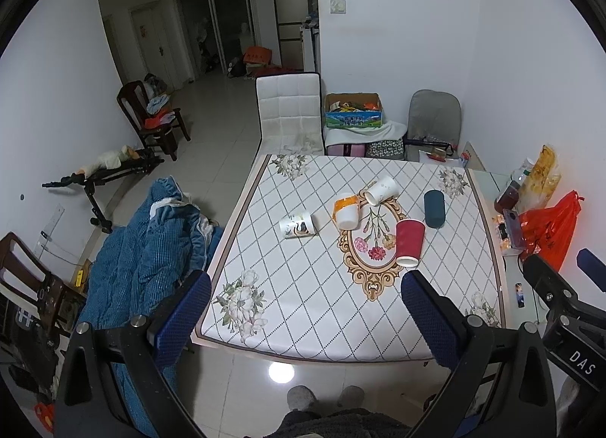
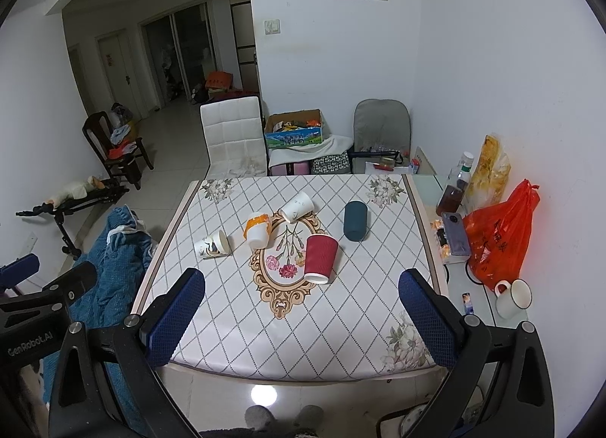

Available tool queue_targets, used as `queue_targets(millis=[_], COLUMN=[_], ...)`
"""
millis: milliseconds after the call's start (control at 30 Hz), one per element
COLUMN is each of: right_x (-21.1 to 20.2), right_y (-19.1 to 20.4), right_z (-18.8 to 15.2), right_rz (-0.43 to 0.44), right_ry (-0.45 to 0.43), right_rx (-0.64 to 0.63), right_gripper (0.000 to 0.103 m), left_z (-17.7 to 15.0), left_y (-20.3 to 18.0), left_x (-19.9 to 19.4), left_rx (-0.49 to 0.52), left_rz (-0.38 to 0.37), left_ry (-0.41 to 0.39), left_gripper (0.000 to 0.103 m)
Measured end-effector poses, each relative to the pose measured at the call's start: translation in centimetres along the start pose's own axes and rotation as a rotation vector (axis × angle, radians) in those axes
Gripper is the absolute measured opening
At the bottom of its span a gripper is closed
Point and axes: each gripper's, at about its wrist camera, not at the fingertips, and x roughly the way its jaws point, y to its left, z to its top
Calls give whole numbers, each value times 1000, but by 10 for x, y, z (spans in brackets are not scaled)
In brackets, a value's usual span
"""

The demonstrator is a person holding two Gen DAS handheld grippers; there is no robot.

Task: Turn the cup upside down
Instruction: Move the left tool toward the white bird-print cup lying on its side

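Note:
Several cups lie on their sides on the patterned table (image 1: pixel 303 286) (image 2: pixel 303 324): a red ribbed cup (image 1: pixel 409 242) (image 2: pixel 320 258), a dark teal cup (image 1: pixel 434 208) (image 2: pixel 356 225), a white cup (image 1: pixel 381 190) (image 2: pixel 297 207), an orange-and-white cup (image 1: pixel 347 210) (image 2: pixel 258 230) and a printed white cup (image 1: pixel 298 225) (image 2: pixel 213 244). My left gripper (image 1: pixel 305 292) is open and empty, held high above the table's near edge. My right gripper (image 2: pixel 301 290) is also open and empty, beside the left one.
At the table's right stand an orange plastic bag (image 2: pixel 500 237), a phone (image 2: pixel 454 233), bottles (image 2: pixel 454 188) and a white mug (image 2: pixel 513 298). A white chair (image 2: pixel 233 142) and a cardboard box (image 2: pixel 295 131) are behind the table. A blue blanket (image 1: pixel 144 248) lies at the left.

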Motion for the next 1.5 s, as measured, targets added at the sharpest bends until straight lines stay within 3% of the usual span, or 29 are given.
queue_targets(millis=[233, 700, 1500], right_x=[23, 147, 364], right_y=[-15, -25, 28], right_z=[-10, -59, -98], right_rz=[21, 29, -46], right_ry=[57, 290, 662], right_rx=[0, -8, 71], right_gripper=[103, 103, 103], left_z=[-7, -27, 55], left_y=[-11, -7, 39], left_x=[23, 129, 363], left_rx=[-40, -30, 106], left_rz=[29, 136, 115], left_ry=[47, 186, 414], left_gripper=[103, 103, 103])
